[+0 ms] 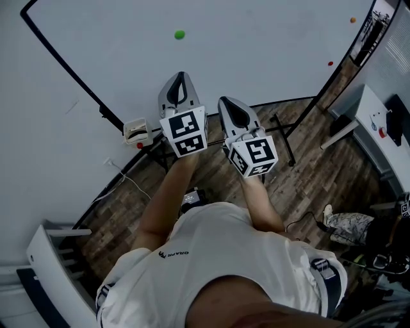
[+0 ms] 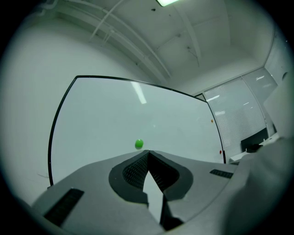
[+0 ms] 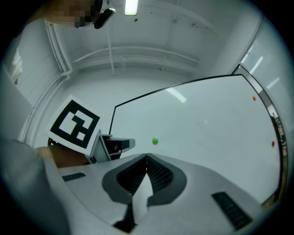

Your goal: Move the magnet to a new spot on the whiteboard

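Note:
A small green magnet (image 1: 179,34) sticks to the whiteboard (image 1: 256,57) in the upper middle of the head view. It also shows as a green magnet (image 2: 138,144) just beyond the left jaw tips and as a green magnet (image 3: 155,141) in the right gripper view. My left gripper (image 1: 180,82) is held below the magnet, apart from the board, jaws shut on nothing. My right gripper (image 1: 232,109) sits beside it, lower and to the right, also shut and holding nothing. The jaw tips meet in both gripper views (image 2: 148,152) (image 3: 147,156).
An orange magnet (image 1: 352,20) and a red magnet (image 1: 330,63) sit near the board's right edge. A small eraser box (image 1: 136,131) rests at the board's lower frame. The board's stand legs (image 1: 282,138) and a cable (image 1: 128,179) lie on the wood floor. A white cabinet (image 1: 375,128) stands right.

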`<act>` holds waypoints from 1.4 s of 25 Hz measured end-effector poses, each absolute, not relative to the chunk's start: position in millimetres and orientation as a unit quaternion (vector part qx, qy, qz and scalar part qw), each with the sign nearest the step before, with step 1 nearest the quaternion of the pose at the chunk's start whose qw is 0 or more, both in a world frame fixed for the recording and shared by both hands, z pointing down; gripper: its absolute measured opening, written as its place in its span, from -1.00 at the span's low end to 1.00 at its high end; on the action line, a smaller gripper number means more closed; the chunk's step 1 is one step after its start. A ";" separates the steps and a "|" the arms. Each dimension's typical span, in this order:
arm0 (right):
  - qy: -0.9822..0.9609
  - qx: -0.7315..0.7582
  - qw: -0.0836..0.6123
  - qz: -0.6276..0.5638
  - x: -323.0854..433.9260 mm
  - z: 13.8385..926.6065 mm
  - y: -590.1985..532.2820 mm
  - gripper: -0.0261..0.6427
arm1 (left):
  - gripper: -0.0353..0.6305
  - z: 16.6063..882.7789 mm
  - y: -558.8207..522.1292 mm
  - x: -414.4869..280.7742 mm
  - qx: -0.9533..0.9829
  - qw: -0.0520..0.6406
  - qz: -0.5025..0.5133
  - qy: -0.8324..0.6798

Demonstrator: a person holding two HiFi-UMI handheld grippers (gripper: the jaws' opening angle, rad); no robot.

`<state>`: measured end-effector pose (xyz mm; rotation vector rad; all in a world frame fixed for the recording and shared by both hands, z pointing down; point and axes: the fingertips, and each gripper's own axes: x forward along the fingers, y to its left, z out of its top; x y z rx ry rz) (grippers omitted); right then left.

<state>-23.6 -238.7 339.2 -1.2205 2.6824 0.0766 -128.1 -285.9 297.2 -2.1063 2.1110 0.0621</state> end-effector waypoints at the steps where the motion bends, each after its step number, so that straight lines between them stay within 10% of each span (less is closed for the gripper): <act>1: 0.906 -0.412 0.097 0.026 -23.9 338.7 -238.1 -0.88 | -0.88 297.3 -283.7 -127.7 -0.705 0.081 0.020 0.705; 35: 0.899 -0.431 0.080 0.028 -24.2 346.4 -231.7 -0.88 | -0.88 330.2 -223.3 -112.1 -0.734 0.086 0.019 0.674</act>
